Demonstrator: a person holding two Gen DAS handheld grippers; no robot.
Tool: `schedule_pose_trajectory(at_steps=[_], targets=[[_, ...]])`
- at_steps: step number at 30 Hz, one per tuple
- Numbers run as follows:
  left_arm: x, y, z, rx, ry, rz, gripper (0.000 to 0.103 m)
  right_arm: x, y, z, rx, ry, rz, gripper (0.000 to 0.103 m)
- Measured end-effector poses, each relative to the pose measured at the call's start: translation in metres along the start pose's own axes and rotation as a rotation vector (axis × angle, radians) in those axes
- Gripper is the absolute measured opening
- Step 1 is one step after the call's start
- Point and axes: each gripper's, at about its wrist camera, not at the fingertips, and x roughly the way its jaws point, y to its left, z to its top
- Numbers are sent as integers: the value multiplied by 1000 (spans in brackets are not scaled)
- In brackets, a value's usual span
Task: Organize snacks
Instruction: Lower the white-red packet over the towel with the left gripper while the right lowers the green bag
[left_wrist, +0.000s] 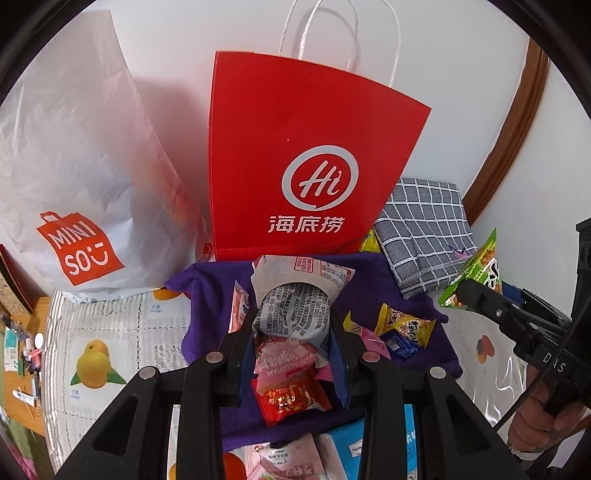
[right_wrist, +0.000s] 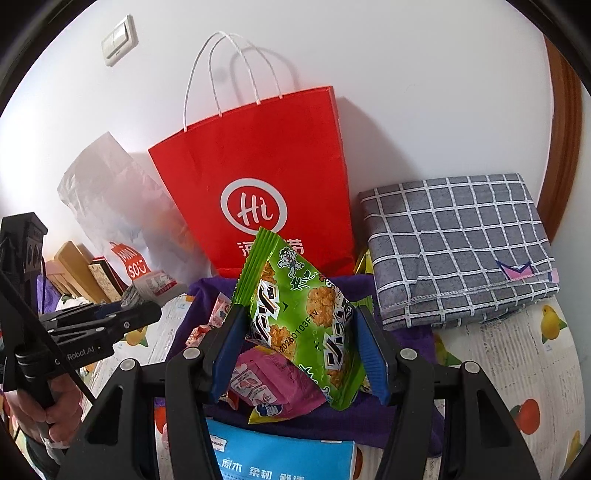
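Left wrist view: left gripper (left_wrist: 293, 332) is clamping its jaws on a grey-white packet (left_wrist: 295, 295) with small print, lifted above the purple cloth (left_wrist: 207, 306).
Packet handling: grey-white packet is looking light, crinkly and soft, bulging between the jaws; a hold across the puffed middle is probably slipping less than one on the flat sealed end.
Loose snacks: a pink packet (left_wrist: 284, 360) and a red packet (left_wrist: 291, 400) are lying under the jaws; a yellow-and-blue packet (left_wrist: 404, 330) is lying just to the right on the same cloth.
Containers: red paper bag (left_wrist: 295, 147) is standing upright against the wall just behind the cloth; white Miniso bag (left_wrist: 74, 166) is leaning beside it. Neither mouth is showing, so I cannot tell what is inside.
Table: table (left_wrist: 122, 325) is wearing a fruit-printed cover.

Right wrist view: right gripper (right_wrist: 299, 343) is gripping a green snack packet (right_wrist: 295, 314), jaws pressed onto its two sides, held tilted above the cloth and in front of the red paper bag.
Packet handling: green snack packet is looking glossy, so probably slippery, and the round crackers pictured suggest brittle contents; a light squeeze near the edges is seeming safer.
Beneath: a magenta packet (right_wrist: 266, 384) and a blue pack (right_wrist: 280, 461) are lying below the jaws.
Beside: folded grey checked cloth (right_wrist: 458, 243) is resting to the right of the bag.
Judgement: both packets are seeming bound for one of the bags.
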Motion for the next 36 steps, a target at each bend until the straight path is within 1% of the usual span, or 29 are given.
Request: schedule_pose_trajectory(at_steps=[3, 11, 15, 23, 36], targets=[[8, 2, -1, 0, 19, 8, 33, 7, 0, -1, -7, 10, -1, 58], [33, 10, -7, -8, 70, 19, 33, 40, -8, -13, -34, 80, -16, 58], [44, 9, -10, -7, 96, 21, 33, 53, -17, -16, -14, 114, -4, 58], [46, 10, -11, -13, 99, 28, 33, 62, -24, -20, -25, 136, -17, 58], [48, 10, -10, -12, 107, 28, 33, 80, -19, -29, -51, 203, -19, 58]])
